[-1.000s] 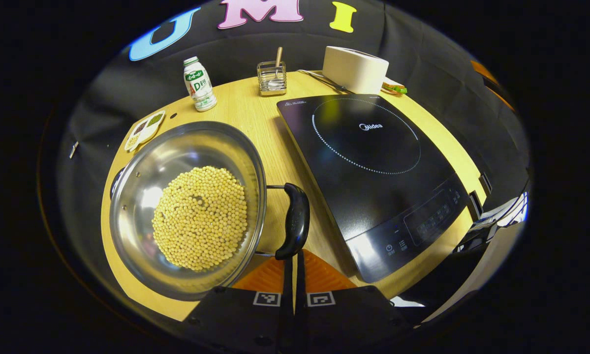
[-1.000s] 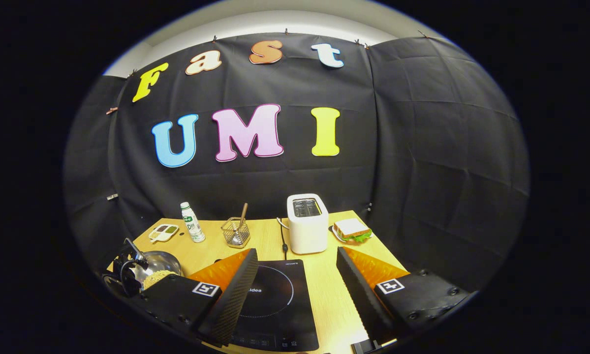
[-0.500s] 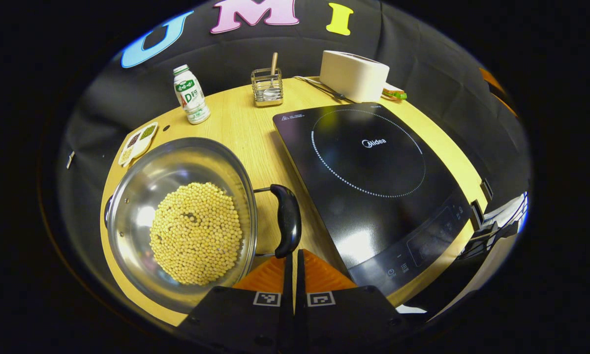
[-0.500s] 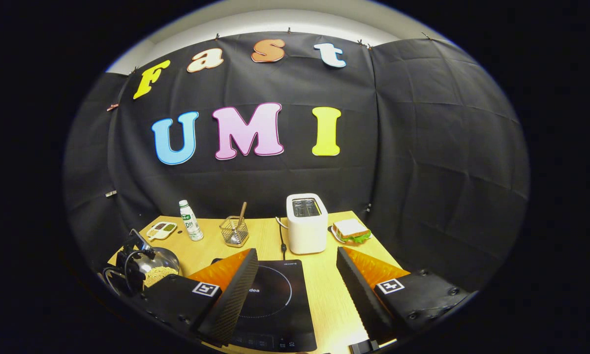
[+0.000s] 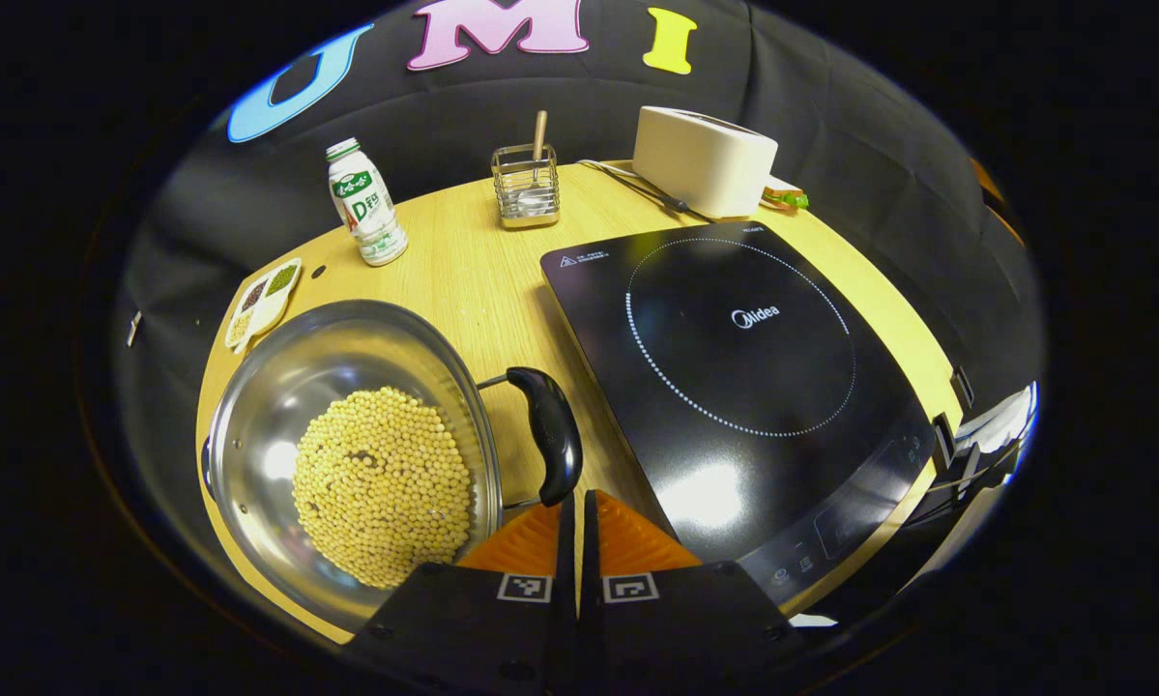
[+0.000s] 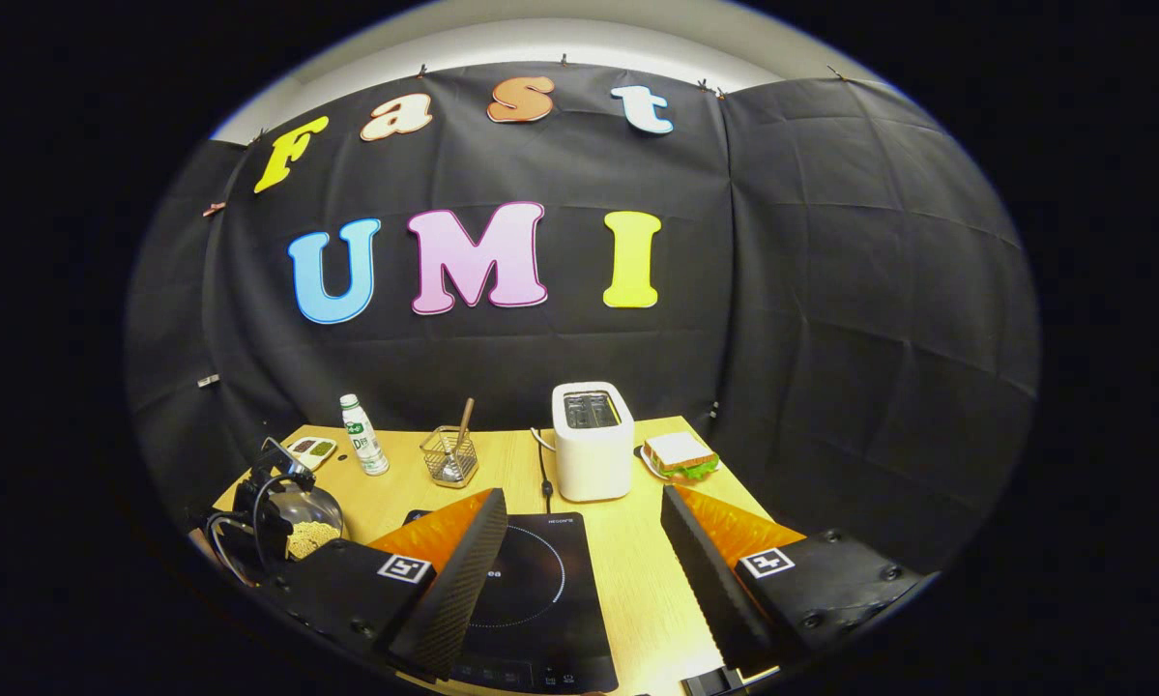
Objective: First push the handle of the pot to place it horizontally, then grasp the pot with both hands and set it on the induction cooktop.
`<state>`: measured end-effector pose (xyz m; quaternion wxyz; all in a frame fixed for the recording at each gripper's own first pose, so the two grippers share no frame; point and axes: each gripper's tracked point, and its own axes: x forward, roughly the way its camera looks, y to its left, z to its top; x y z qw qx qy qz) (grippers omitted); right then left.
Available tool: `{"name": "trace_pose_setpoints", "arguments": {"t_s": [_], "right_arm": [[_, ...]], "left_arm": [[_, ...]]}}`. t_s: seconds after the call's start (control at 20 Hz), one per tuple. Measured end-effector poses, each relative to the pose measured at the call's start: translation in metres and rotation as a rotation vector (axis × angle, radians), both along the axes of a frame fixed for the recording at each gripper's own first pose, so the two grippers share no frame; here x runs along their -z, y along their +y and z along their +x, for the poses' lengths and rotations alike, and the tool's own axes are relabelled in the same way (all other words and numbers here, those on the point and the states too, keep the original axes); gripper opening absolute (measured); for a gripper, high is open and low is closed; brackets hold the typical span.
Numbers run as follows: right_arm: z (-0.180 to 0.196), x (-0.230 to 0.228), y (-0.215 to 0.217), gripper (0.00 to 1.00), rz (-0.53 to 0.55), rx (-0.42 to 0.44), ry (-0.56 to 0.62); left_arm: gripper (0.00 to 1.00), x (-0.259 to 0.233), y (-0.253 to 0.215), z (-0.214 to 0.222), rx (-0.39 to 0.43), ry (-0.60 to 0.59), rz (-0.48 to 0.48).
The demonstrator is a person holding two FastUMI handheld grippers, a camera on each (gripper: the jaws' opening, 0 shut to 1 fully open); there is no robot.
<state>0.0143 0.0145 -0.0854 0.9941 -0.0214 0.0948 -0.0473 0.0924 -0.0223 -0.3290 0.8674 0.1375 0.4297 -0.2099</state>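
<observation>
Pale wood-grain tabletop carries everything inside a booth walled with black cloth. In the left gripper view, the stainless steel pot, filled with yellow soybeans, sits at eight o'clock, its black handle at the rim's three o'clock side, just beside the induction cooktop. The left gripper has its fingers pressed together right below the handle's near end; contact cannot be told. Farther back stand a milk bottle, a wire utensil holder and a white toaster. In the right gripper view, the right gripper hovers spread wide over the cooktop, a sandwich at one o'clock.
</observation>
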Motion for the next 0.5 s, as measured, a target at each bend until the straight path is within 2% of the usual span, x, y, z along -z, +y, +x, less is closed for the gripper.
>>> {"name": "trace_pose_setpoints", "arguments": {"t_s": [0.5], "right_arm": [[-0.005, -0.002, -0.010, 1.00, -0.012, 0.046, -0.004]], "left_arm": [[0.05, -0.007, -0.005, 0.030, 0.010, -0.031, 0.000]]}}
